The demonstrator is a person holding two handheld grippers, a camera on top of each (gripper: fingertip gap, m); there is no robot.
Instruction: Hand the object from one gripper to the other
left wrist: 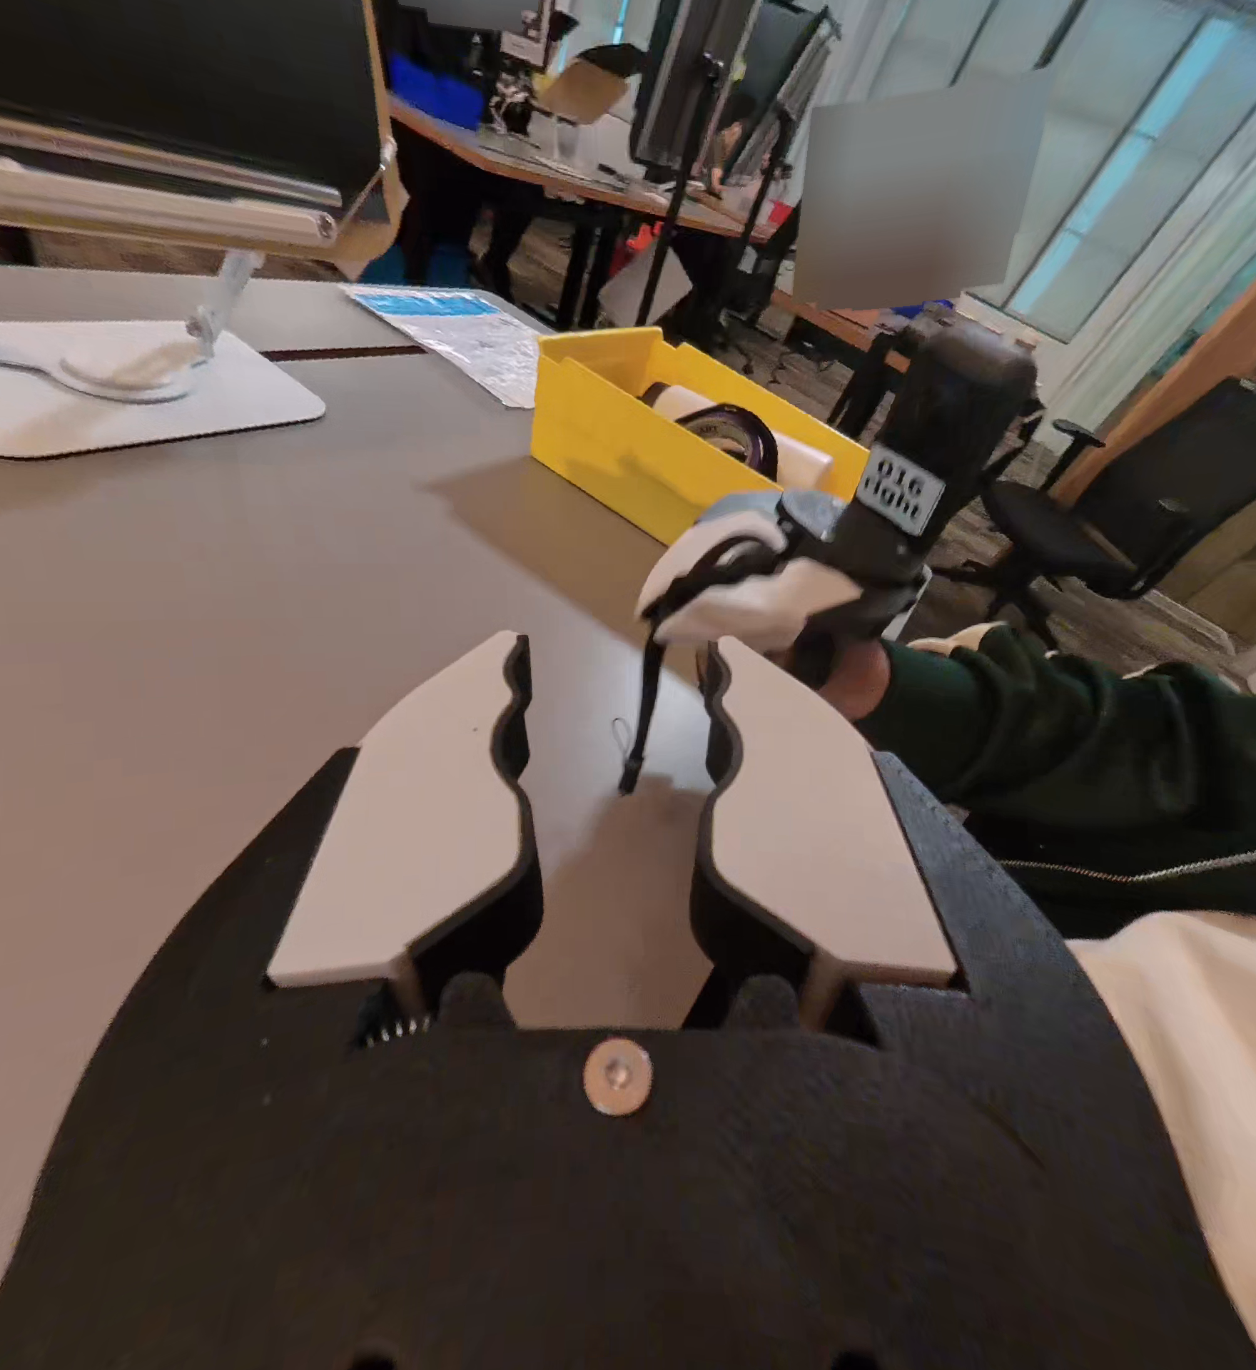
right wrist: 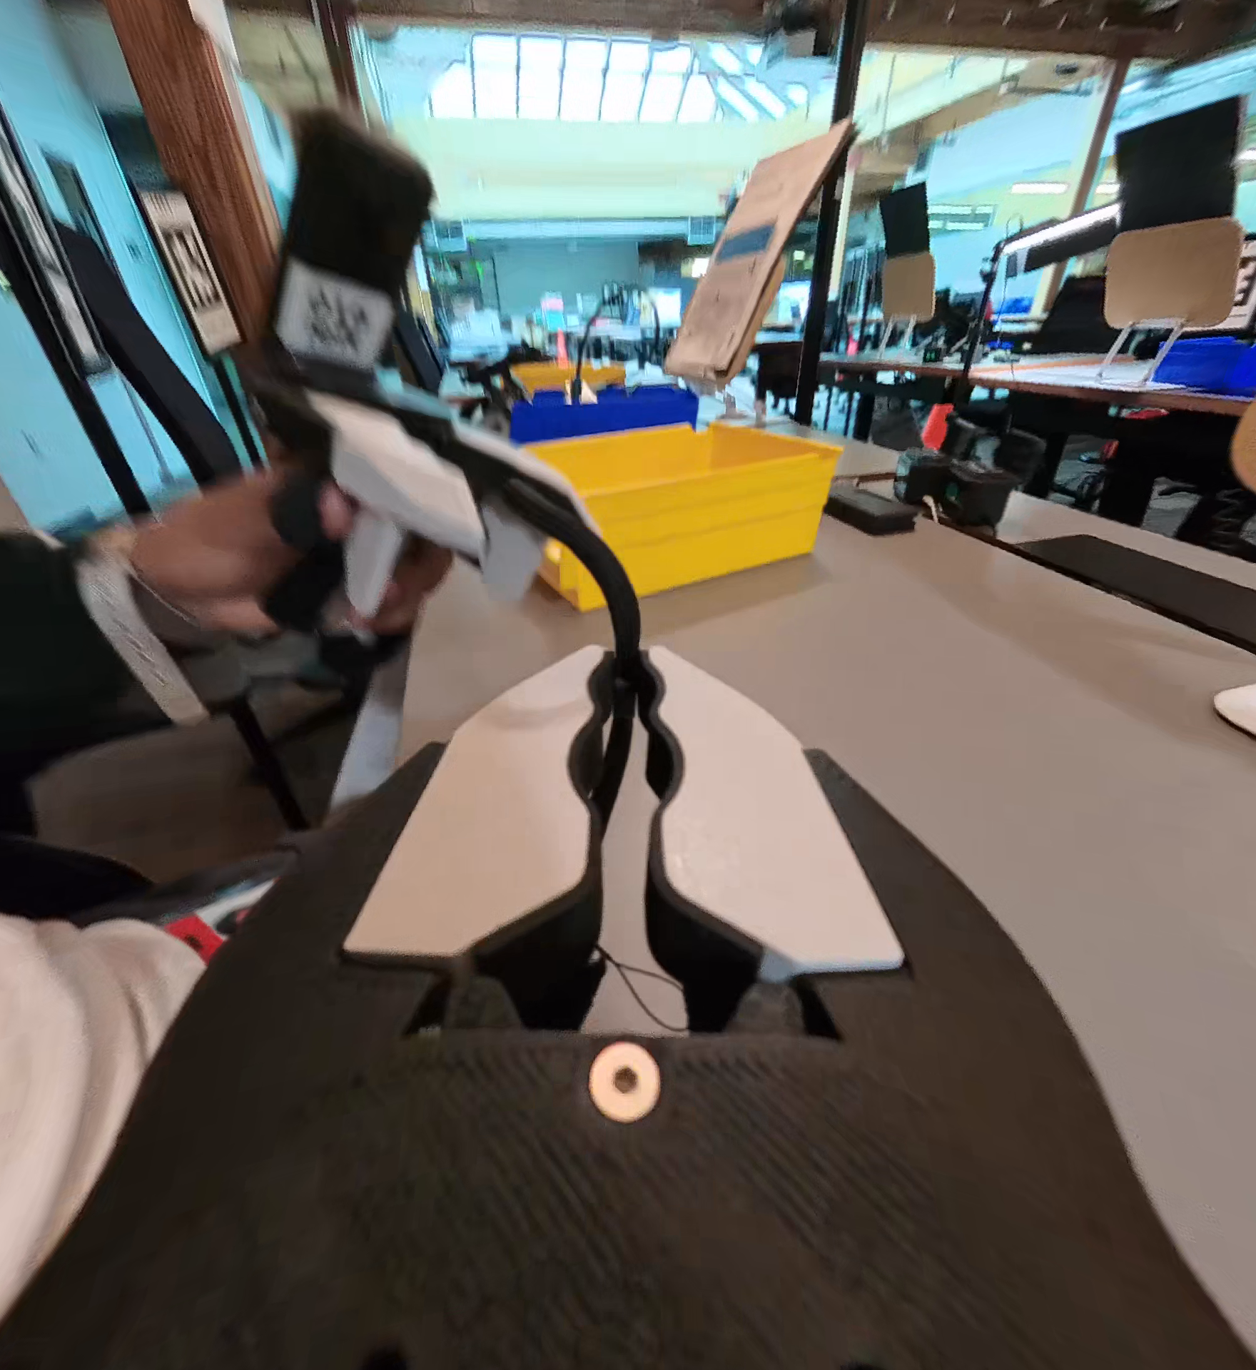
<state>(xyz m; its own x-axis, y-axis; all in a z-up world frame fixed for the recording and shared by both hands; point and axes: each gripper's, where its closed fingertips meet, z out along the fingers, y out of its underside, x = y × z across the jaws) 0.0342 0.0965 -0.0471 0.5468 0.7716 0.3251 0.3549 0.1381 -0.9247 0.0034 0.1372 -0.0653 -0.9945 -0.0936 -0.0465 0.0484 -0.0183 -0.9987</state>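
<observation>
Right gripper (right wrist: 621, 671) pinches the black strap (right wrist: 621, 593) upright; left gripper (left wrist: 617, 656) hovers spread over the table (left wrist: 239, 593)

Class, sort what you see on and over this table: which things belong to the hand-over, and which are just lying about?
In the job: black strap; right tongs, shut on it; left tongs, open.

Lying about: yellow bin; tape roll inside it; white stand; printed sheet.

Your worktop (left wrist: 254, 593) looks smooth and matt grey — the yellow bin (left wrist: 610, 437) glossy plastic, the black strap (right wrist: 621, 593) a dull woven cloth.
</observation>
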